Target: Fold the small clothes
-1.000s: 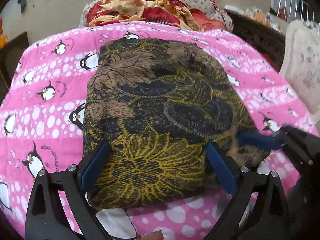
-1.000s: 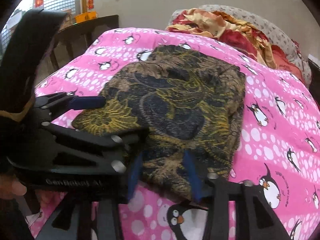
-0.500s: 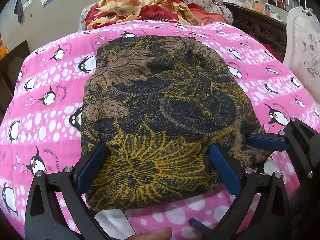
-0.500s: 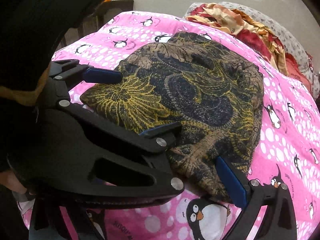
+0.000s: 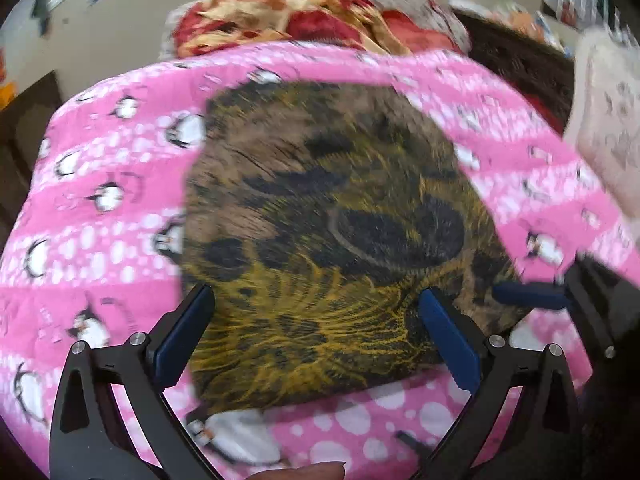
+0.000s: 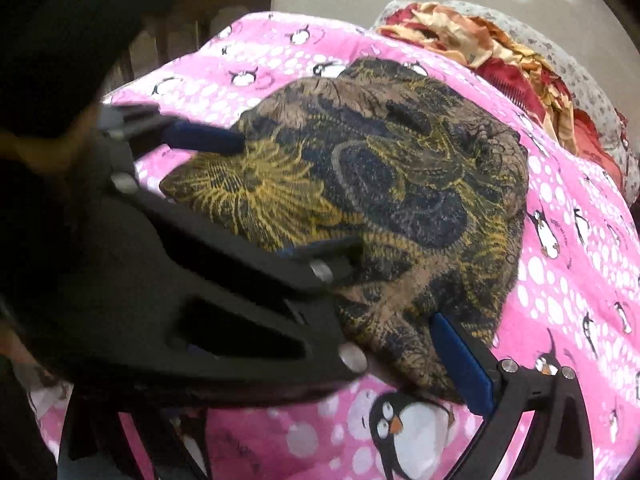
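A folded cloth (image 5: 320, 216) in brown, black and yellow lies on the pink penguin blanket (image 5: 100, 208). My left gripper (image 5: 316, 328) is open, and its blue fingers (image 5: 184, 336) straddle the cloth's near edge. In the right wrist view the left gripper (image 6: 300, 192) crosses in front as a big black body over the cloth (image 6: 420, 168). My right gripper (image 6: 326, 316) stands wide open at the cloth's near right corner. Only its right finger (image 6: 460, 360) shows, beside the cloth; the left one is hidden. Its blue finger (image 5: 528, 296) also shows in the left wrist view.
A heap of red and orange fabric (image 5: 304, 12) sits on a pale pillow at the far end of the bed. Dark wooden furniture (image 5: 516, 64) and a pale cushioned chair (image 5: 608, 128) stand to the right. A person's fingertip (image 5: 300, 472) shows at the bottom edge.
The right gripper's jaws have spread wide around the cloth's near corner, and its view has swung in over the left gripper. The left gripper stays open in place, its view now blurred.
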The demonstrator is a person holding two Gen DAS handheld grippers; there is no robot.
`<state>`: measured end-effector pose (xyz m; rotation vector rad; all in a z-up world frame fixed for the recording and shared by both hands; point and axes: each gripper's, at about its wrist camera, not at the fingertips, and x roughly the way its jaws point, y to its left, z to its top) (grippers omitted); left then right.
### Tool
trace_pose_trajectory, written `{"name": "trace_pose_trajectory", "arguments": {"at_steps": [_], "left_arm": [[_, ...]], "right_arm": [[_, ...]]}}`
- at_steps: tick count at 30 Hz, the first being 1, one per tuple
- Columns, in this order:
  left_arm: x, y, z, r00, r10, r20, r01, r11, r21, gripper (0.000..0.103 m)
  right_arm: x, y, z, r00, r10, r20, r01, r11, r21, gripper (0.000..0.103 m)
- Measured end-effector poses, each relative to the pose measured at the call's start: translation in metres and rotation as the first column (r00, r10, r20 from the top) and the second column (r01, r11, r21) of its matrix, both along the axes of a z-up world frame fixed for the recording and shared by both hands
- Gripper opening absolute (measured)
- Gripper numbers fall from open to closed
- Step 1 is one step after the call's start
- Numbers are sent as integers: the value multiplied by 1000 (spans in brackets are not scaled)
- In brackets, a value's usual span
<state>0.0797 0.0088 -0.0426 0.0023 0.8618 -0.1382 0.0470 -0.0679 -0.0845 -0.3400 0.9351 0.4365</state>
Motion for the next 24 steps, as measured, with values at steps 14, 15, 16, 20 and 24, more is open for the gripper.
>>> {"name": "trace_pose_trajectory", "arguments": {"at_steps": [14, 15, 16, 20, 24], "left_arm": [[2, 24, 61, 986, 141, -86, -143, 990, -10, 103], [0, 23, 64, 987, 132, -88, -135, 991, -23, 103], [-1, 22, 67, 987, 132, -87, -134, 991, -26, 103], [-3, 18, 76, 988, 132, -81, -135, 990, -35, 103], [-2, 17, 76, 987, 132, -96, -137, 989, -46, 103]], "right_arm": [[33, -70, 76, 895, -446, 5, 445, 894, 61, 97], [32, -73, 78, 892, -452, 4, 450, 890, 67, 97], [32, -74, 81, 890, -456, 2, 455, 887, 79, 97], [31, -81, 91, 883, -468, 12, 466, 881, 81, 97], [29, -85, 93, 883, -469, 17, 466, 881, 81, 97]]}}
